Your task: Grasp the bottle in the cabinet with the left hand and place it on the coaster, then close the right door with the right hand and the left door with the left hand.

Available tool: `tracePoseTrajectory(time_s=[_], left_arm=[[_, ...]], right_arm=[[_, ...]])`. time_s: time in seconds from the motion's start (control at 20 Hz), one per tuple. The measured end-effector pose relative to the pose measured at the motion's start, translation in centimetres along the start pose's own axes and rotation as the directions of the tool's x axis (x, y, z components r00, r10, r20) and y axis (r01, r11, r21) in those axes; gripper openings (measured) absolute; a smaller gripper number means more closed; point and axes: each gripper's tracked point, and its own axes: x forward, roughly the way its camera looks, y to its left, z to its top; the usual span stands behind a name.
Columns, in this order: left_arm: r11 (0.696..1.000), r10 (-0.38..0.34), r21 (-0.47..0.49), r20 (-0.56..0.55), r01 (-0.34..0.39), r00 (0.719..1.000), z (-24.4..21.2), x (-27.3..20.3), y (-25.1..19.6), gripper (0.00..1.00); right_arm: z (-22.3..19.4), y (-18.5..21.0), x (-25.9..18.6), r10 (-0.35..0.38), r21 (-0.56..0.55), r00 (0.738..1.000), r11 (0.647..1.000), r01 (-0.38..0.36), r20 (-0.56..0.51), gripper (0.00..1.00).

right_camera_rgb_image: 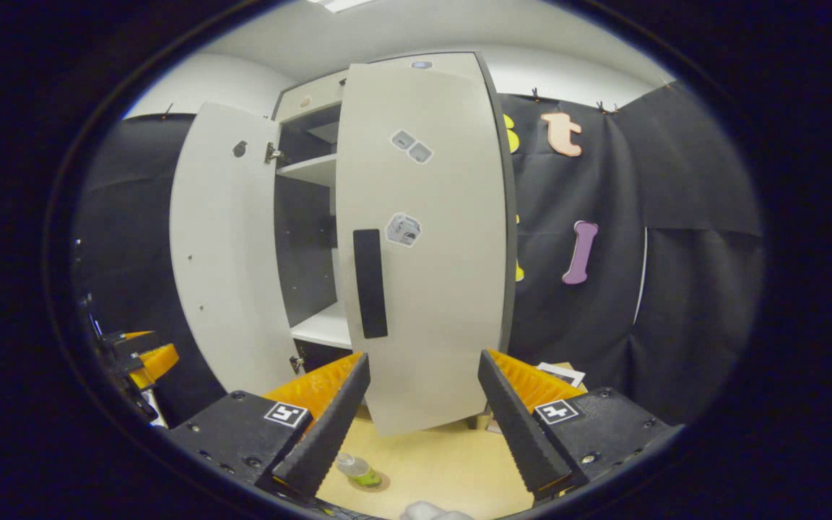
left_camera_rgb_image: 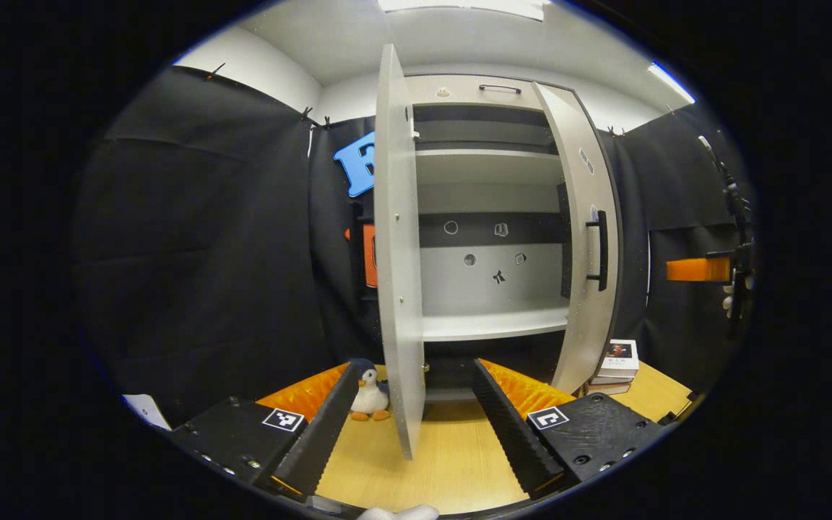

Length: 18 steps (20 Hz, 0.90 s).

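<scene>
Right gripper view: with the open, empty right gripper [right_camera_rgb_image: 423, 404], the right door [right_camera_rgb_image: 423, 238] should be pushed flat near its handle [right_camera_rgb_image: 370, 283].

Right door partly swung in, my right gripper facing it.

I see my right gripper [right_camera_rgb_image: 419, 404] with its jaws spread wide, nothing between them, facing the right door [right_camera_rgb_image: 427, 245], which has 1 dark handle [right_camera_rgb_image: 370, 283] and 3 stickers. The left door [right_camera_rgb_image: 224, 253] stands open, showing 2 shelves inside the cabinet [right_camera_rgb_image: 311, 217]. The bottle [right_camera_rgb_image: 357, 469] stands on the coaster [right_camera_rgb_image: 376, 482] on the wooden table [right_camera_rgb_image: 452, 469].
</scene>
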Motion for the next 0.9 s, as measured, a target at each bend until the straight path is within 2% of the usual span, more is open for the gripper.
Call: tracePoseTrajectory(time_s=[0.1, 0.15, 0.25, 0.3, 0.4, 0.45, 0.5, 0.55, 0.6, 0.65, 0.7, 0.75, 0.8, 0.85, 0.9], left_arm=[[1.0, 0.029, 0.005, 0.004, -0.029, 1.0, 0.4, 0.9, 2.5, 0.96], [0.999, 0.049, 0.003, 0.006, -0.049, 0.999, 0.6, 1.3, 3.9, 0.96], [0.996, 0.087, 0.004, 0.013, -0.087, 0.996, 1.1, 2.1, 6.5, 0.96], [0.994, 0.107, 0.007, 0.02, -0.107, 0.994, 1.4, 2.4, 7.9, 0.96], [0.989, 0.146, 0.013, 0.033, -0.147, 0.989, 2.1, 3.6, 10.5, 0.96], [0.986, 0.166, 0.013, 0.039, -0.167, 0.985, 2.4, 4.2, 11.6, 0.96], [0.984, 0.179, 0.009, 0.046, -0.18, 0.983, 2.7, 4.8, 12.4, 0.96], [0.982, 0.189, 0.002, 0.053, -0.19, 0.98, 3.2, 5.5, 13.2, 0.96], [0.981, 0.196, -0.005, 0.054, -0.196, 0.979, 3.6, 6.1, 13.9, 0.96], [0.98, 0.198, -0.01, 0.052, -0.198, 0.979, 3.9, 6.9, 14.5, 0.96], [0.98, 0.201, -0.012, 0.054, -0.201, 0.978, 4.3, 7.5, 14.8, 0.96], [0.979, 0.204, -0.015, 0.059, -0.204, 0.977, 4.8, 8.0, 15.1, 0.96], [0.98, 0.197, -0.019, 0.067, -0.197, 0.978, 5.3, 8.7, 15.0, 0.96], [0.982, 0.191, -0.021, 0.079, -0.19, 0.978, 5.8, 9.3, 14.7, 0.96], [0.982, 0.186, -0.024, 0.085, -0.185, 0.979, 6.2, 9.8, 14.3, 0.96]], right_arm=[[-1.1, 0.0, -1.0, -0.022, 0.005, 1.0, 1.0, 0.022, -0.016, 0.95], [-1.5, -0.2, -1.7, -0.037, 0.0, 0.999, 0.999, 0.037, -0.021, 0.99], [-2.2, -0.3, -2.8, -0.063, -0.009, 0.998, 0.998, 0.063, -0.022, 0.99], [-2.5, -0.3, -3.2, -0.07, -0.011, 0.997, 0.997, 0.07, -0.028, 0.95], [-3.1, -0.3, -4.1, -0.082, -0.009, 0.996, 0.997, 0.082, -0.041, 0.95], [-3.3, -0.3, -4.6, -0.09, -0.005, 0.995, 0.996, 0.09, -0.046, 0.99], [-3.4, -0.4, -5.0, -0.097, -0.003, 0.994, 0.995, 0.097, -0.047, 0.95], [-3.4, -0.5, -5.3, -0.106, -0.004, 0.993, 0.994, 0.106, -0.05, 0.99], [-3.3, -0.5, -5.7, -0.112, -0.005, 0.992, 0.994, 0.112, -0.051, 0.95], [-3.3, -0.5, -5.9, -0.116, -0.008, 0.992, 0.993, 0.116, -0.052, 0.95], [-3.2, -0.6, -6.2, -0.121, -0.012, 0.991, 0.993, 0.12, -0.053, 0.99], [-3.3, -0.7, -6.4, -0.126, -0.015, 0.991, 0.992, 0.126, -0.052, 0.95], [-3.1, -0.7, -6.6, -0.13, -0.017, 0.99, 0.992, 0.129, -0.05, 0.99], [-3.1, -0.6, -6.7, -0.129, -0.016, 0.99, 0.992, 0.128, -0.05, 0.95], [-3.1, -0.5, -6.7, -0.128, -0.014, 0.991, 0.992, 0.127, -0.05, 0.95]])
